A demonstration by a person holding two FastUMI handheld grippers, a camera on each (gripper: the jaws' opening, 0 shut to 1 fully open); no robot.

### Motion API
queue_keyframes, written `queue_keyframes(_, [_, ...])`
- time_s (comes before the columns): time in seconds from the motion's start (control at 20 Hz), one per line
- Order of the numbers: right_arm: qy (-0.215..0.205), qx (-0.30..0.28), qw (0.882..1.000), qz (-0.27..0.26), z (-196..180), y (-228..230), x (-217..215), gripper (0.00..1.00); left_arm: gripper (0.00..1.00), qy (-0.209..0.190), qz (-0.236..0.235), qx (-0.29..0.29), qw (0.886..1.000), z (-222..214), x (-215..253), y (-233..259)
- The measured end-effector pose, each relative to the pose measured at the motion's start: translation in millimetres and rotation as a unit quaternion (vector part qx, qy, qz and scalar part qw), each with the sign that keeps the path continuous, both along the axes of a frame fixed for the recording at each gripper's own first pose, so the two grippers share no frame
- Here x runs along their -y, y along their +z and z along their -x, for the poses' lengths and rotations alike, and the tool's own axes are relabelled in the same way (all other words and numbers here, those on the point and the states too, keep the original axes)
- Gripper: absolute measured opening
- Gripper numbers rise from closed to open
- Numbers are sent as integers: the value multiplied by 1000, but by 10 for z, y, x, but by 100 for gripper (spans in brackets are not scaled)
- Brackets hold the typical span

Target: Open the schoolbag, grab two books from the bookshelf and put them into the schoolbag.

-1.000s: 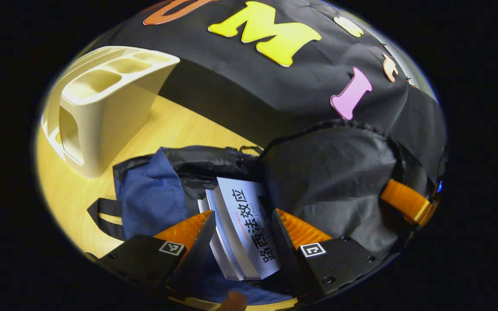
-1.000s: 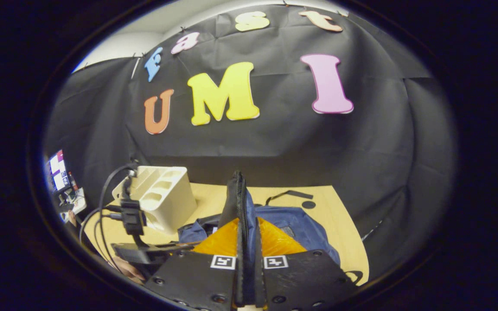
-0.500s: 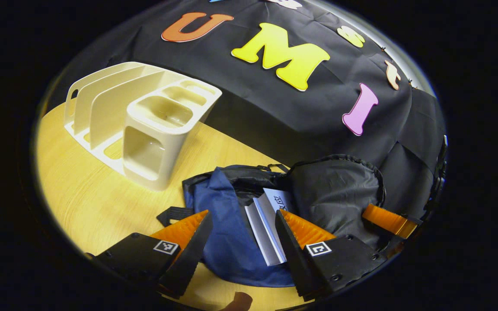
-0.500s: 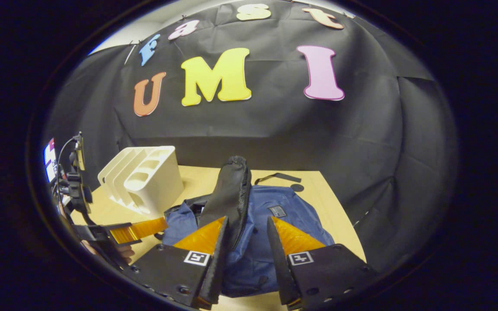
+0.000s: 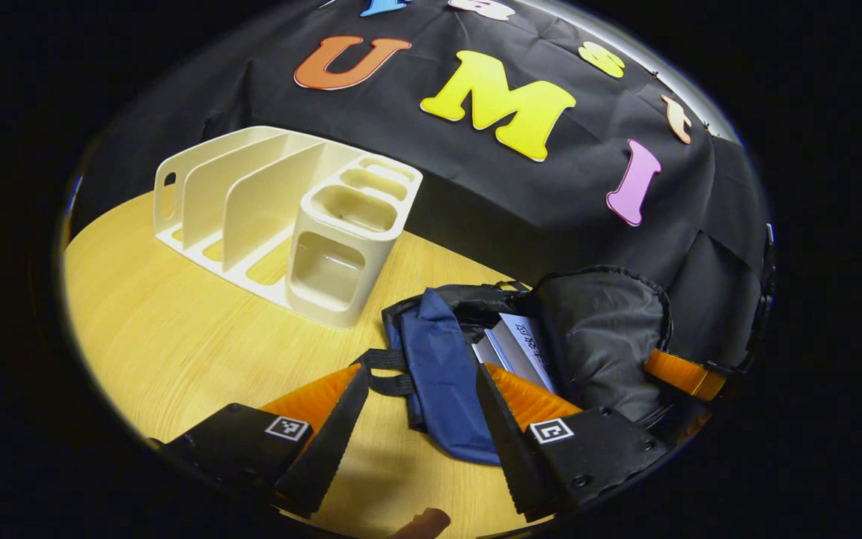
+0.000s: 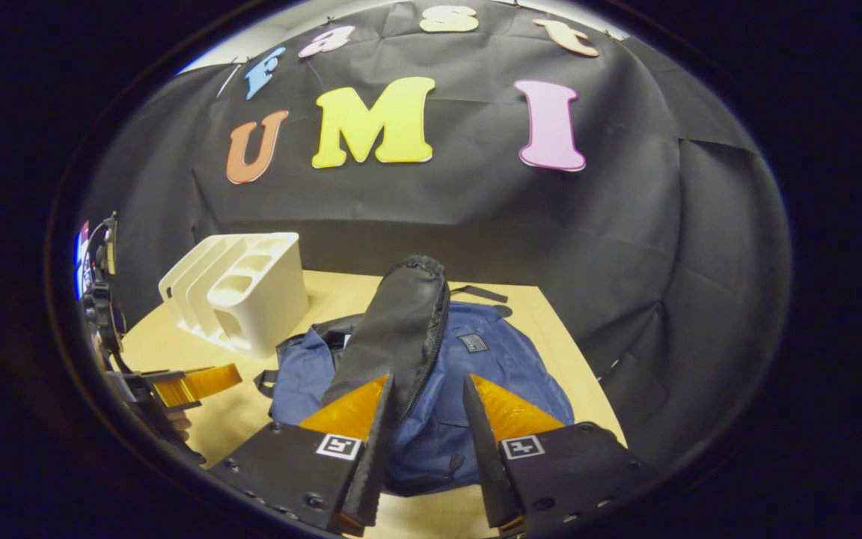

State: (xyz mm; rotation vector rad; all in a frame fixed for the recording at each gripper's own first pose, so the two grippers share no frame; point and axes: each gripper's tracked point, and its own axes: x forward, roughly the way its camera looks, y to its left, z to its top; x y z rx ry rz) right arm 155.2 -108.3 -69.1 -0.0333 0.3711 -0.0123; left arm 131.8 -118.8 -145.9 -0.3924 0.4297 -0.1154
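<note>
Left gripper view, left to right.
- Bookshelf [image 5: 289, 224]: cream plastic, upright dividers and cup compartments, standing on the desk [image 5: 161, 329] ahead and to the left of the left tongs [image 5: 420, 419]. Its slots hold no books.
- Left tongs: fingers spread wide, nothing between them but bare desk, a black strap [image 5: 382, 370] and the near edge of the schoolbag.
- Schoolbag [image 5: 442, 374]: blue fabric with black lining, lying on the desk just ahead of the right finger of the left tongs. Mouth open.
- Books [image 5: 517, 348]: two, pale covers, lying together inside the open mouth, just beyond the tip of that right finger.
- Flap [image 5: 603, 329]: black, raised upright on the far right side of the books.
- Right tongs, seen from afar: one orange finger [image 5: 682, 374] showing at the right edge, beside the flap.

Right gripper view, left to right.
- Left tongs, seen from afar [image 6: 191, 383]: orange finger at the far left, low over the desk.
- Bookshelf [image 6: 240, 292]: ahead and left of the right tongs.
- Right tongs [image 6: 427, 442]: fingers parted, not pressing anything. The flap [image 6: 397, 337] stands up just ahead of the left finger; whether it touches that finger cannot be told.
- Schoolbag body [image 6: 491, 359]: directly ahead, under and beyond both fingers.
</note>
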Motion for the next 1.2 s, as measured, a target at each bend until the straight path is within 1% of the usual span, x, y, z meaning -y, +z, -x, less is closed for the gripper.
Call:
queue_keyframes(0.1, [-5,4,1000,1,114,-3,-14,61,91,4,-11,7,1000,131,-90,57])
queue_keyframes(0.15, [-7,10,1000,3,182,15,-16,69,91,6,-17,11,1000,204,-144,75])
queue_keyframes(0.2, [-10,15,1000,7,257,29,-10,64,92,8,-24,18,1000,265,-193,96])
queue_keyframes(0.3, [-15,36,999,10,429,98,-26,64,91,9,-37,31,999,402,-271,171])
queue_keyframes(0.35, [-15,47,999,9,533,130,-50,65,91,9,-45,39,998,477,-306,203])
queue_keyframes(0.4, [-14,61,998,11,621,156,-60,72,91,8,-56,49,997,534,-345,256])
queue_keyframes(0.45, [-9,75,997,10,717,180,-90,69,91,8,-69,62,996,608,-371,304])
queue_keyframes(0.5, [-9,83,996,9,790,172,-111,75,91,11,-83,72,994,660,-406,363])
queue_keyframes(0.55, [-11,88,996,13,877,153,-114,74,91,12,-99,81,992,686,-433,424])
queue_keyframes(0.6, [-13,96,995,17,951,157,-125,70,91,11,-113,90,989,762,-446,493])
queue_keyframes(0.65, [-13,103,994,20,1040,170,-140,74,91,10,-126,101,987,836,-454,582])
queue_keyframes(0.75, [-10,123,992,25,1242,270,-201,74,91,-1,-141,130,981,1004,-399,741])
queue_keyframes(0.8, [-4,131,991,27,1326,349,-226,74,91,-10,-141,145,979,1100,-341,822])
queue_keyframes(0.85, [-3,148,988,31,1437,455,-242,70,90,-13,-144,155,977,1177,-315,876])
queue_keyframes(0.9, [-7,167,985,40,1553,564,-217,71,91,-8,-151,160,976,1246,-346,916])
queue_keyframes(0.95, [-14,186,981,50,1663,652,-181,78,90,-2,-158,160,974,1312,-407,940])
queue_keyframes(1.0, [-21,201,977,59,1773,715,-151,80,91,6,-166,164,972,1361,-460,1000])
queue_keyframes(1.1, [-33,223,971,83,1932,769,-122,81,91,27,-174,181,968,1480,-592,1201])
queue_keyframes(1.15, [-33,232,968,93,1986,793,-144,78,91,33,-172,189,966,1543,-627,1294])
queue_keyframes(1.2, [-32,235,966,99,2015,783,-152,83,91,38,-169,202,964,1597,-658,1384])
